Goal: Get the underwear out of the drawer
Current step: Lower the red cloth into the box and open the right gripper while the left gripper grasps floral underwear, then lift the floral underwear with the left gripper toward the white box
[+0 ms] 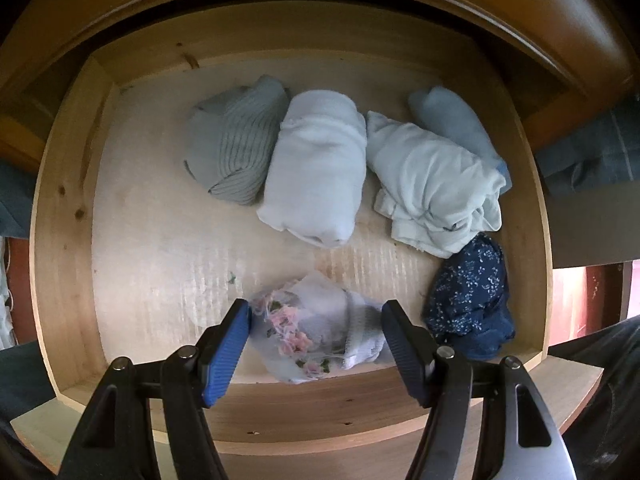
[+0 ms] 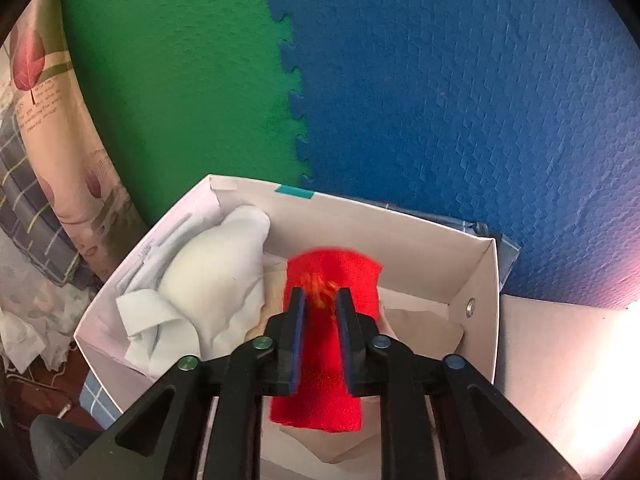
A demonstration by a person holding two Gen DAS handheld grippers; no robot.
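**Pick and Drop in Parallel**

The left gripper (image 1: 316, 344) is held with jaws spread around the floral roll (image 1: 308, 332) at the drawer (image 1: 64, 216) front — closing is judged next. The right gripper (image 2: 319, 338) is parted around the red roll (image 2: 328, 344) in the box (image 2: 476, 276); withdrawal seems due.

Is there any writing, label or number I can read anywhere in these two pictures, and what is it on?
Leaf-print fabric, at the left edge of the right wrist view: several lines of small dark print under a red leaf, too small and blurred to read.
White box: a teal tape patch on its rim, no lettering visible.
Wooden drawer and the folded clothes in it: no text visible.
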